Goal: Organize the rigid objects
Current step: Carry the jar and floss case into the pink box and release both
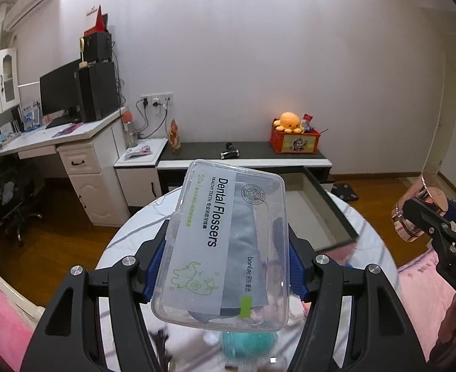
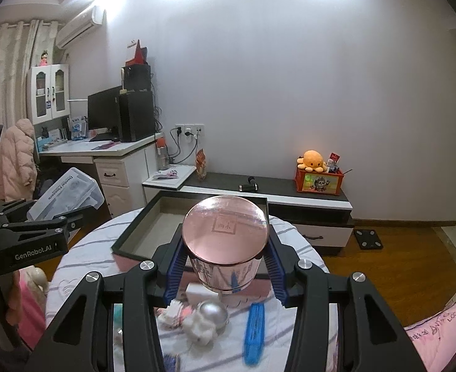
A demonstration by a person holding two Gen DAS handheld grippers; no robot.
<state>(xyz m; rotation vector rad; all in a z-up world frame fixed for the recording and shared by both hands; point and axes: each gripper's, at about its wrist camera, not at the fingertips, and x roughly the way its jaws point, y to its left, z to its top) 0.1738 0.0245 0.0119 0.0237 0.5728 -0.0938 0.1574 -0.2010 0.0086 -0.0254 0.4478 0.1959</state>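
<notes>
Floss box (image 1: 224, 245) is sitting squarely between the left gripper's (image 1: 223, 257) blue pads (image 1: 158, 266), clamped on its long sides and tilted up off the round table (image 1: 125, 238). Jaws are standing about half open, clenched on that clear box, its "Dental Flossers" label facing the camera. Off to the right edge, the pink jar (image 1: 420, 210) is showing in the right gripper. Beyond the box, the open tray (image 1: 327, 210) is lying on the table.

Switching to the right wrist: the jar (image 2: 224, 241) is being gripped between the right gripper's (image 2: 224, 266) blue pads (image 2: 175, 274), upright, lid toward us, jaws narrowed onto its body. It is hanging over the near edge of the tray (image 2: 147, 229). Below it, a blue comb (image 2: 254, 328) and a white figurine (image 2: 204, 322) are lying on the table (image 2: 305, 248). At left, the left gripper (image 2: 73, 214) is holding the box (image 2: 66, 198) aloft.
</notes>
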